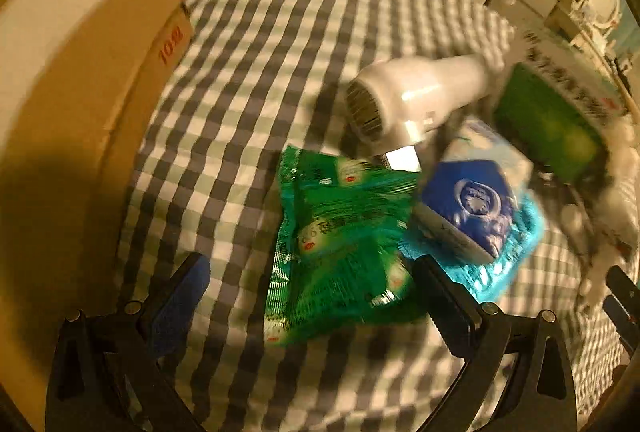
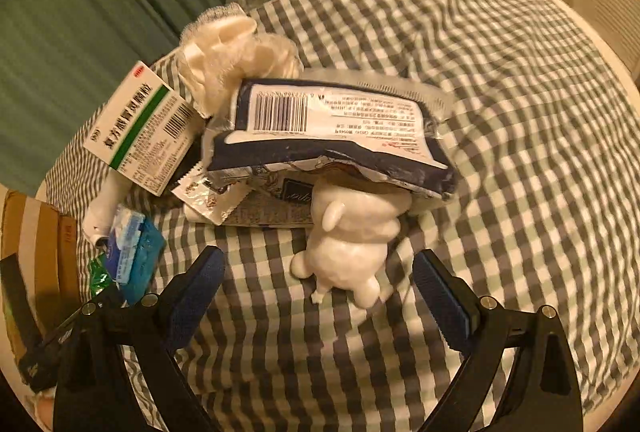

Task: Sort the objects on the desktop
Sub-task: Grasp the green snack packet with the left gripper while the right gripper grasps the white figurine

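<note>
left claw (image 1: pixel 312 296): my jaws apart, empty, green packet (image 1: pixel 340 244) between the tips
right claw (image 2: pixel 318 290): jaws apart, empty, white figurine (image 2: pixel 352 244) between them
pile: navy pouch (image 2: pixel 332 136) on the figurine, med box (image 2: pixel 144 128) left of it
cardboard box (image 1: pixel 80 80): far left on the checked cloth (image 1: pixel 280 32)

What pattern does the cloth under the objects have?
The cloth has a gingham check of grey, pale green and white squares, clearest in the right wrist view.
</note>
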Tool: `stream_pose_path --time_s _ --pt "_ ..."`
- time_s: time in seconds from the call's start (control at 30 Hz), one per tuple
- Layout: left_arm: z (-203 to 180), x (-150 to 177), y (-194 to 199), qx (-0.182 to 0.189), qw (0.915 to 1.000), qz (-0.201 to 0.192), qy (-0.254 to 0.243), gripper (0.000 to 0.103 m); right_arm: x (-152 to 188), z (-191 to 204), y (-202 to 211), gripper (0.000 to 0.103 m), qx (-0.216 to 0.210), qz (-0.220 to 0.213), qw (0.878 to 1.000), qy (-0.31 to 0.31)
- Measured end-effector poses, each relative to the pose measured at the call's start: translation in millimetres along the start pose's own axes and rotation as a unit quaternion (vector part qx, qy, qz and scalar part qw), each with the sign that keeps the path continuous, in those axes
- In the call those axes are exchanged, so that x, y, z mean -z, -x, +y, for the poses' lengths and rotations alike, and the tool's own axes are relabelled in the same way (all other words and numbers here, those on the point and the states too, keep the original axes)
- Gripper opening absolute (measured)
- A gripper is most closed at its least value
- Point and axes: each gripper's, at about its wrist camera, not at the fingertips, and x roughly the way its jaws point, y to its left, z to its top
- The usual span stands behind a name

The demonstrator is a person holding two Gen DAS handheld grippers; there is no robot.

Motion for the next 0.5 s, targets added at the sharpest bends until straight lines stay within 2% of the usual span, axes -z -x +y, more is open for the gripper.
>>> stream_pose_path --time_s 0.07,0.13,0.17,0.23,0.27,0.3,0.37,0.4,0.47,0.5 --pt "2 0 2 0.005 0.9998 -0.018 -0.001 0.103 -2 -6 -5 0.095 0.001 0.004 1.000 -0.009" --pt "3 2 3 0.013 0.9996 -0.026 -0.007 0.103 -4 -10 -11 0.087 -0.008 0.012 1.000 -0.015" --pt "2 4 4 0.013 0.9994 -0.030 -0.013 0.099 -5 -11 -15 0.084 -0.007 0.016 1.000 -0.016" --pt "0 8 8 0.007 0.9989 -0.038 -0.027 0.085 -5 -13 -19 0.068 0.000 0.020 1.000 -0.016" --pt "0 10 10 0.004 0.9987 -0.042 -0.029 0.069 -5 -14 -22 0.062 0.011 0.024 1.000 -0.014" --pt "2 11 13 0.007 0.9987 -0.043 -0.027 0.065 -3 -16 -22 0.055 0.021 0.024 0.999 -0.012" --pt "6 14 16 0.020 0.9989 -0.039 -0.018 0.061 -1 -23 -17 0.048 0.014 0.018 0.999 -0.023" --pt "8 16 18 0.027 0.9987 -0.040 -0.014 0.049 0 -24 -14 0.045 0.014 0.015 0.999 -0.025" --pt "12 19 23 0.034 0.9986 -0.039 -0.015 0.047 5 -25 -8 0.045 0.016 0.010 1.000 -0.022" --pt "12 21 26 0.035 0.9986 -0.037 -0.018 0.043 7 -24 -5 0.045 0.019 0.009 1.000 -0.019"
